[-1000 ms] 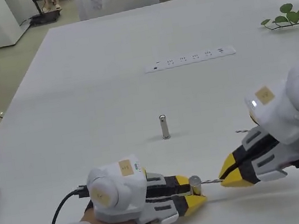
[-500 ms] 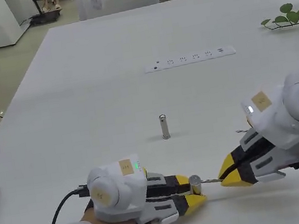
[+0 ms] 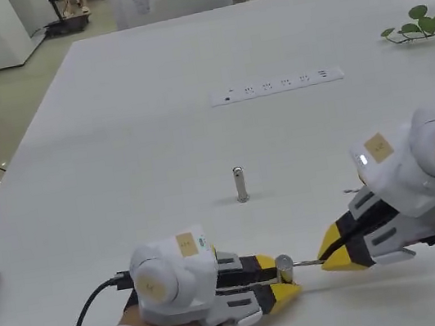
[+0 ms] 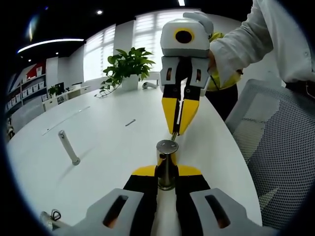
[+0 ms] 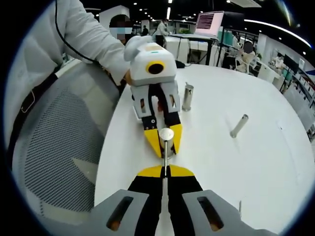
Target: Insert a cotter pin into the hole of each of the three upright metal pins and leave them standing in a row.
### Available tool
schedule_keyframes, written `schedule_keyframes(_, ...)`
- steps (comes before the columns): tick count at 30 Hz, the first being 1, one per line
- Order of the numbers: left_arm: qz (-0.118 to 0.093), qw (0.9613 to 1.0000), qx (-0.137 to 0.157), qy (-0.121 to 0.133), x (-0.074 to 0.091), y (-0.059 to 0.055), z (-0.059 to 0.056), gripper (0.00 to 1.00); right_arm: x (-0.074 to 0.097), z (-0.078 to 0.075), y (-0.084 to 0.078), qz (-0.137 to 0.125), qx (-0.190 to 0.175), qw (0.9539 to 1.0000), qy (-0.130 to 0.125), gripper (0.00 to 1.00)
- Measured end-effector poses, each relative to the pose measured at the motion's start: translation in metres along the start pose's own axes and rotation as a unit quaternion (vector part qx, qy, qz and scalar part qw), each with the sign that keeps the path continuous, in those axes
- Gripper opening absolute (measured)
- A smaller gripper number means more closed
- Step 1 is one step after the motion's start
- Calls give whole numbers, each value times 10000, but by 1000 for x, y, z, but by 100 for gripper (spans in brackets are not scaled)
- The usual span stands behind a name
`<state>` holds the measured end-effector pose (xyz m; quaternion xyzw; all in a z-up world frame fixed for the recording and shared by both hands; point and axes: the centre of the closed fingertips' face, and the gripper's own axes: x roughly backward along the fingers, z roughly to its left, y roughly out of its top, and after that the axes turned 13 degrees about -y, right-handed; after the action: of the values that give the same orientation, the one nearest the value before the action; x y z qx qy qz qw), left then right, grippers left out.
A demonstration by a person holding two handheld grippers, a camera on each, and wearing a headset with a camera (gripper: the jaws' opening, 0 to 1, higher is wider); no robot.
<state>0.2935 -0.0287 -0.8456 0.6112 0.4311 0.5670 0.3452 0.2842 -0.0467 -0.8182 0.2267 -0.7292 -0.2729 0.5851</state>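
Observation:
My left gripper point(image 3: 288, 276) is shut on a short metal pin point(image 3: 283, 266) near the table's front edge, and holds it upright between the yellow jaws point(image 4: 166, 162). My right gripper point(image 3: 326, 260) comes in from the right, shut on a thin cotter pin point(image 3: 306, 264). The wire tip point(image 5: 166, 150) touches the side of the held pin just under its round head point(image 5: 166, 133). A second metal pin point(image 3: 240, 184) stands upright alone at mid-table. A third metal pin point(image 5: 187, 97) stands behind the left gripper point(image 5: 152, 93). The right gripper point(image 4: 179, 113) faces mine in the left gripper view.
A loose cotter pin point(image 3: 350, 190) lies on the white table point(image 3: 156, 140) beside the right gripper. A white power strip point(image 3: 275, 85) lies further back, and a plant point(image 3: 426, 18) sits at the far right. A cable point(image 3: 94, 297) trails from the left gripper.
The right gripper's body has dipped and rolled slightly; its tip stays at the held pin. The left gripper and the standing pin have not moved.

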Motion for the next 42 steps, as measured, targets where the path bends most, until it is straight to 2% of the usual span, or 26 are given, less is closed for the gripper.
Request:
schedule_keyframes(7,11,9999,25,98,1,0,0,11,0,1,1,53,-105,9999,-3,3)
schedule_keyframes(12,0,9999,60,127,1,0,1,11,1,-1,2,85,44,9999,-54,3)
schedule_keyframes(20,13,9999,51,143,2,0,1,11,0,-1,1,143,88,9999,-7,3)
schedule_keyframes(23,23,9999,5,156,2,0,0,10,0,1,0,188,-71,9998,68,3)
schedule_keyframes(34,34,9998,7,192,1,0,0,11,-1,1,1,197,60,9998,14,3)
schedule_keyframes(42,51,9998,-3,195,2,0,0,10,-1,0,1,300,213,9993,10,3)
